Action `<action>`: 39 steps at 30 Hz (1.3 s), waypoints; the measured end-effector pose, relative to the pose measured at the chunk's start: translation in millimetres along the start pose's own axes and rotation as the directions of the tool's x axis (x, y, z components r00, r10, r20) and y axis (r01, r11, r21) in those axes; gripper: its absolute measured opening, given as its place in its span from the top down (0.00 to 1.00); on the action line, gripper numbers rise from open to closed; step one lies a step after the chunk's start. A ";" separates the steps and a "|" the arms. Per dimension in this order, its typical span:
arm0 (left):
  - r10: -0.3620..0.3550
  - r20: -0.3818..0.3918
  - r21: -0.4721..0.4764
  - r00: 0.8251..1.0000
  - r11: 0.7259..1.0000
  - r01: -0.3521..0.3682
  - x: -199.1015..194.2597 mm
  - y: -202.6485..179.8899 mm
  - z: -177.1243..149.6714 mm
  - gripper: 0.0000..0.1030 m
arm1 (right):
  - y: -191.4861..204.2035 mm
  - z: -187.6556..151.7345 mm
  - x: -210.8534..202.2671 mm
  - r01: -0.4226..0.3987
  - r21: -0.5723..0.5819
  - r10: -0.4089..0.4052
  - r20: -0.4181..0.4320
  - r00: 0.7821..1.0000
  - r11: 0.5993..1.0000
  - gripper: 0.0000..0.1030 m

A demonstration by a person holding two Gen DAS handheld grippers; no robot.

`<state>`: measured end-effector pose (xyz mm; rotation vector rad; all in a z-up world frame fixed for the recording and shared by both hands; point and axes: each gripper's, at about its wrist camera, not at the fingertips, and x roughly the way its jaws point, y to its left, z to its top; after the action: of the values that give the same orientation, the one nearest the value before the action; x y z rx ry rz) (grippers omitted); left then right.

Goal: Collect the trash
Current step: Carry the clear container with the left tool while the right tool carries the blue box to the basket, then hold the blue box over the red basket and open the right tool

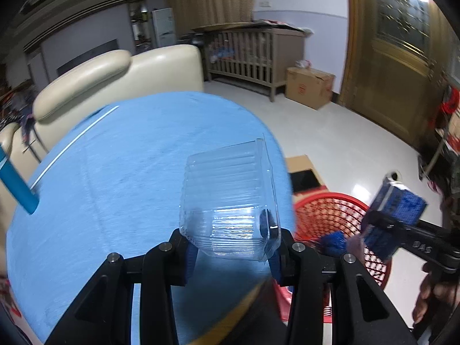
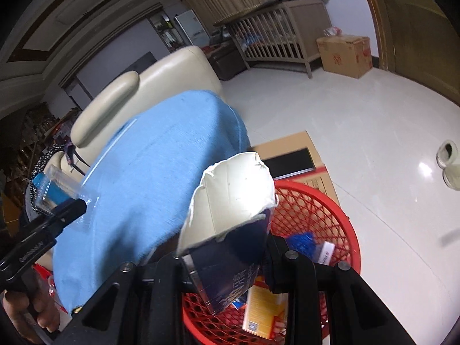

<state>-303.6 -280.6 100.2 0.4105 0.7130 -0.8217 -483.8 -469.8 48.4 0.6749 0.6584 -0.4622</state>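
Note:
My left gripper point(image 1: 233, 251) is shut on a clear plastic container point(image 1: 230, 198) and holds it above the right edge of the blue-clothed table point(image 1: 115, 178). My right gripper point(image 2: 224, 256) is shut on a torn dark blue carton point(image 2: 230, 230) with a white inside, held over the red mesh basket point(image 2: 316, 210). The carton point(image 1: 396, 215) and the basket point(image 1: 330, 210) also show in the left wrist view. The left gripper with the clear container point(image 2: 63, 184) shows at the left of the right wrist view.
The basket holds a yellow box point(image 2: 264, 307) and blue wrappers point(image 2: 302, 241). A blue object point(image 1: 17, 184) lies at the table's left edge. A flat cardboard box point(image 2: 290, 155) lies on the floor behind the basket. A cream sofa point(image 1: 115, 77) stands behind the table.

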 end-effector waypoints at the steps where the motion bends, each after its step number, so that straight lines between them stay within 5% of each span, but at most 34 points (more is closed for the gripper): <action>1: -0.008 -0.005 0.014 1.000 1.000 0.008 1.4 -7.1 0.3 0.59 | -4.3 -0.9 1.9 0.003 0.004 -0.003 -0.008 1.000 1.000 0.69; 13: -0.072 -0.047 0.108 0.996 0.991 0.076 13.1 -56.7 0.7 0.59 | -27.8 -4.3 -2.9 0.036 0.030 -0.036 -0.009 0.999 0.999 0.69; 39: -0.106 -0.084 0.136 0.991 0.984 0.117 26.6 -70.5 4.8 0.59 | -26.2 9.5 24.5 0.112 -0.062 -0.116 -0.070 0.991 0.992 0.68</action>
<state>-344.0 -341.2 80.2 0.5349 0.7569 -0.9695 -478.1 -499.0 26.2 0.6032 0.7805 -0.5237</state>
